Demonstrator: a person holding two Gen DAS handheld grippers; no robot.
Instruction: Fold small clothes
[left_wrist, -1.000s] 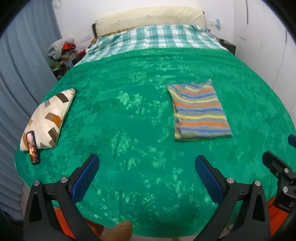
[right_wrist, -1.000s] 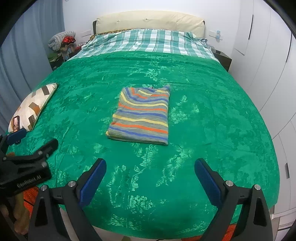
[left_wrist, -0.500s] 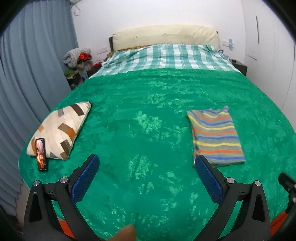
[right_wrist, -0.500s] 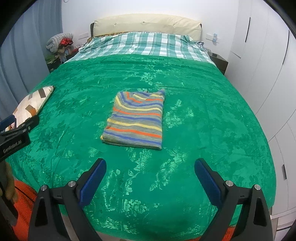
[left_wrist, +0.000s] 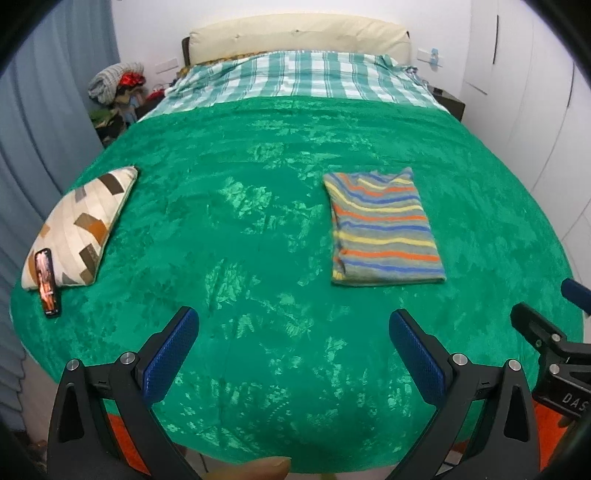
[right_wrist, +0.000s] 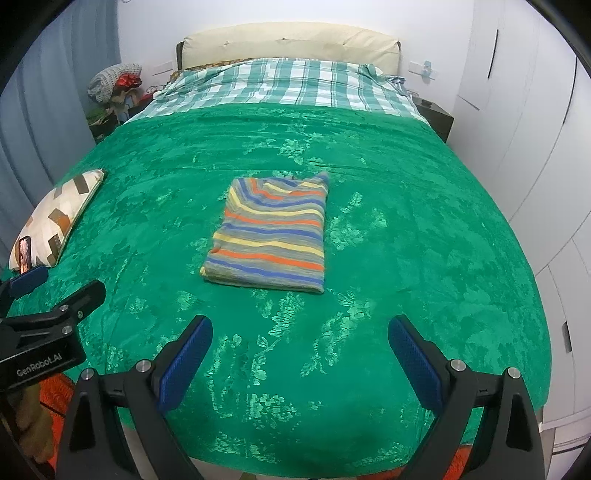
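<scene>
Striped folded garment (right_wrist: 271, 232), beyond spread fingers (right_wrist: 184, 360)

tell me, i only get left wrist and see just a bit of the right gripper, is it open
observer: yes, the right gripper is wide open, with nothing between its fingers
operator: where's the shirt from its camera
observer: the shirt lies ahead on the bed, slightly left of the gripper's middle, clear of both fingers
operator: which end is the neck
observer: the far end, going by the right wrist view

Even, bright indoor light, soft shadows, slight blur, strong fisheye bending at edges.
</scene>
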